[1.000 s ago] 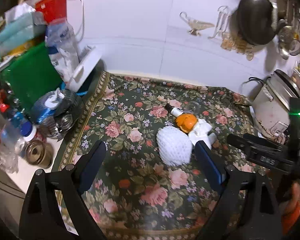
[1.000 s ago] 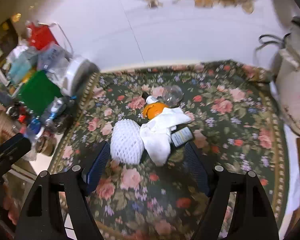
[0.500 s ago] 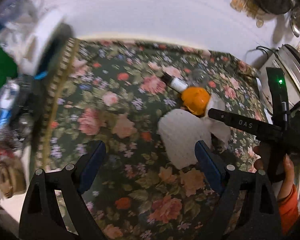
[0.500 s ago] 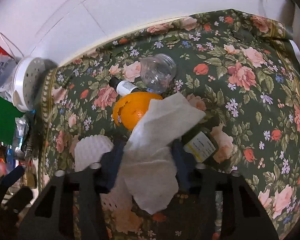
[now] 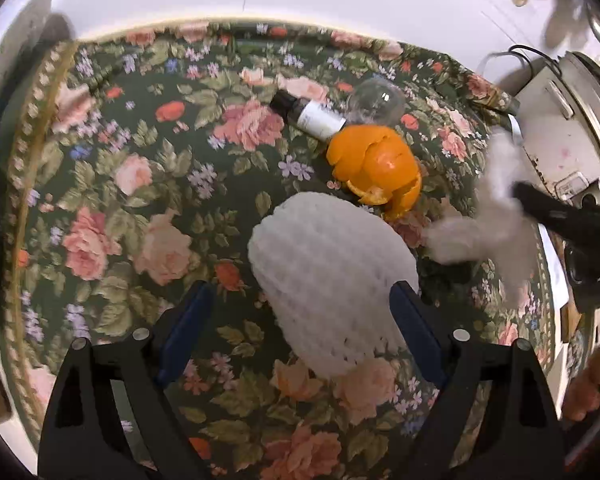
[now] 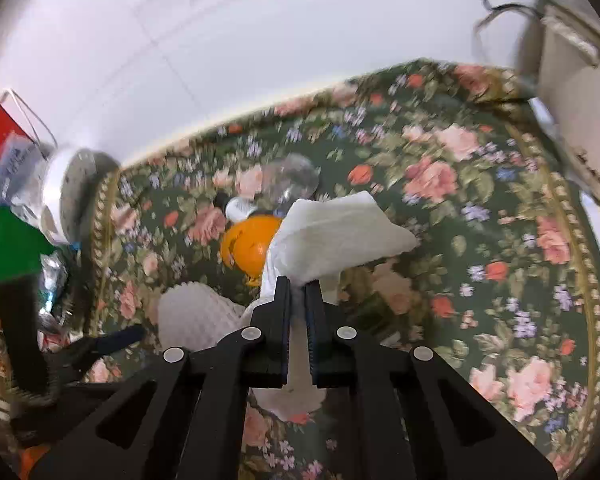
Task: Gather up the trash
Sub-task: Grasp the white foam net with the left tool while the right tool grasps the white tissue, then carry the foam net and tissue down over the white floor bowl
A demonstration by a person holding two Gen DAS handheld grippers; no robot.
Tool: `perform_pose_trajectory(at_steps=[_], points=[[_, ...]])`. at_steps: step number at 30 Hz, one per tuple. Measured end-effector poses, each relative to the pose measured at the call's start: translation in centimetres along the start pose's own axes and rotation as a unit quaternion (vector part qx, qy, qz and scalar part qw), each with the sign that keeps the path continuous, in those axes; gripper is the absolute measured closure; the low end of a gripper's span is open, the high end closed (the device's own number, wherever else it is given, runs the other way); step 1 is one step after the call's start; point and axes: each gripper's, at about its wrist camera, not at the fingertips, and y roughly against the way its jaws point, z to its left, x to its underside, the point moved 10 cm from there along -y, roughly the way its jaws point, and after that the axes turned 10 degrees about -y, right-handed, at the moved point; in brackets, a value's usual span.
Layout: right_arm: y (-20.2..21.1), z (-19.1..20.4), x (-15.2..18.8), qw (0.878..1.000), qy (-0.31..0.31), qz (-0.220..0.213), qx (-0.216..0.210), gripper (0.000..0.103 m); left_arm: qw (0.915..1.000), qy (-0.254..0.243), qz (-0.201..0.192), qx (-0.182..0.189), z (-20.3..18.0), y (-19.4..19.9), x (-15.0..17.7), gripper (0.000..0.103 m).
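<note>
A white foam fruit net [image 5: 332,276] lies on the floral cloth [image 5: 140,184], between the fingers of my open left gripper [image 5: 300,300]. Behind it sit an orange peel [image 5: 376,168], a small dark bottle with a white label [image 5: 308,114] and a clear plastic piece [image 5: 376,100]. My right gripper [image 6: 298,284] is shut on a white paper tissue [image 6: 340,236] and holds it above the cloth; it shows blurred at the right of the left wrist view [image 5: 488,232]. The right wrist view also shows the peel [image 6: 248,244] and the net [image 6: 196,316].
A white rice cooker [image 5: 568,120] with a black cord stands at the right edge of the cloth. A white round container [image 6: 66,192], a green box [image 6: 8,248] and other clutter crowd the left side. A white tiled wall [image 6: 260,60] is behind.
My right gripper closed on the tissue and lifted it off the pile. My left gripper moved in closer around the foam net.
</note>
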Motion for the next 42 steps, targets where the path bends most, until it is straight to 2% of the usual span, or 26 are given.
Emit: perform_pose_trajectory(at_steps=[2, 5, 7, 8, 10, 13, 22, 30, 38, 42], points=[[1.4, -0.4, -0.3, 1.0, -0.002, -0.013, -0.001, 0.096, 0.9998, 0.016, 0.003, 0.008, 0.0, -0.7, 0.0, 0.014], [2.8, -1.1, -0.4, 1.0, -0.001, -0.027, 0.004, 0.096, 0.9991, 0.035, 0.007, 0.023, -0.3, -1.7, 0.1, 0.027], [3.6, -1.8, -0.1, 1.0, -0.004, -0.03, 0.008, 0.096, 0.9984, 0.04, 0.003, 0.039, -1.1, -1.9, 0.2, 0.047], [3.9, -2.2, 0.1, 1.0, -0.007, -0.029, 0.008, 0.096, 0.9983, 0.039, -0.001, 0.044, -1.6, -1.8, 0.3, 0.053], [4.7, -3.1, 0.5, 0.999, -0.011, -0.03, 0.007, 0.096, 0.9991, 0.028, -0.011, 0.028, -2.3, -1.1, 0.3, 0.062], [5.9, -4.3, 1.1, 0.999, -0.012, -0.034, 0.005, 0.096, 0.9994, 0.009, -0.034, -0.003, -3.1, 0.5, 0.3, 0.068], [10.9, -6.1, 2.3, 0.998, 0.013, -0.051, -0.033, 0.096, 0.9916, 0.028, -0.112, -0.058, -5.3, 8.2, 2.2, 0.071], [16.9, -5.2, 4.1, 0.99, 0.082, -0.076, -0.082, 0.096, 0.9758, 0.043, -0.191, -0.098, -9.7, 16.7, 6.0, 0.071], [21.7, -3.0, 7.7, 0.981, 0.116, -0.093, -0.122, 0.096, 0.9664, 0.032, -0.231, -0.107, -13.4, 22.7, 10.0, 0.071], [23.2, -2.5, 9.9, 0.98, 0.114, -0.099, -0.128, 0.096, 0.9657, 0.021, -0.24, -0.096, -14.4, 24.5, 12.3, 0.07]])
